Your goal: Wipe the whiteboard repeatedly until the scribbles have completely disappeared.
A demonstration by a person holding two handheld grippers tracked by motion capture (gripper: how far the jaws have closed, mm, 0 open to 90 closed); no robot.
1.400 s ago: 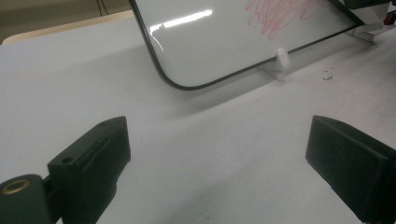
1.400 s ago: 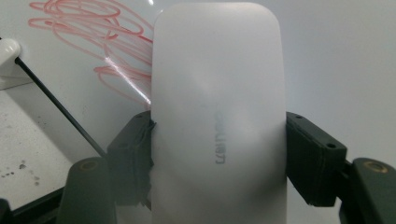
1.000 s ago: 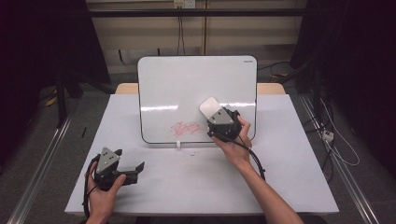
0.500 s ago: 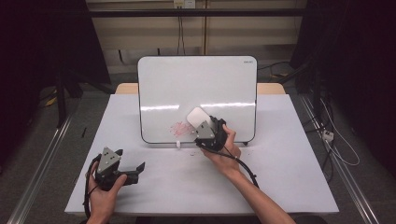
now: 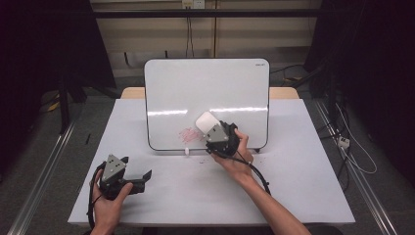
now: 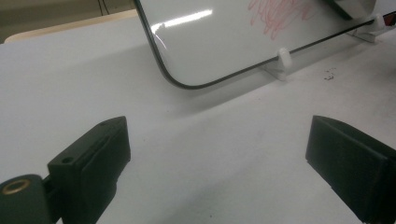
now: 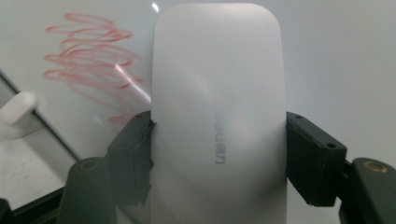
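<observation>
High view, entry one: we log the person's right forearm reaching in from the bottom edge, angled up and leftward across the white bench (image 5: pixel 303 161); the right hand (image 5: pixel 235 159) carries the right gripper (image 5: pixel 211 128) raised against the lower middle of the whiteboard (image 5: pixel 210 88); its cable trails back along the forearm. Entry two: the left hand (image 5: pixel 110 196) rests near the bench's front left corner, well apart from the board, holding the left gripper (image 5: pixel 137 177) level, its fingers pointing rightward and set wide with nothing between them; in the left gripper view we see the two matte black blocks far apart over bare bench.

Right gripper view: the fingers (image 7: pixel 133 154) are closed on both long sides of a white eraser (image 7: pixel 219 107); smooth plastic back, rounded-rectangle outline, faint grey lettering along its length. Its long axis runs away from the gripper, pointing up the board; in the high view it tilts up and to the left. The red scribble (image 7: pixel 88 60) lies just beside its left edge. The whiteboard is glossy, with rounded corners and a thin dark rim, standing on small white feet (image 5: pixel 186 152).
</observation>
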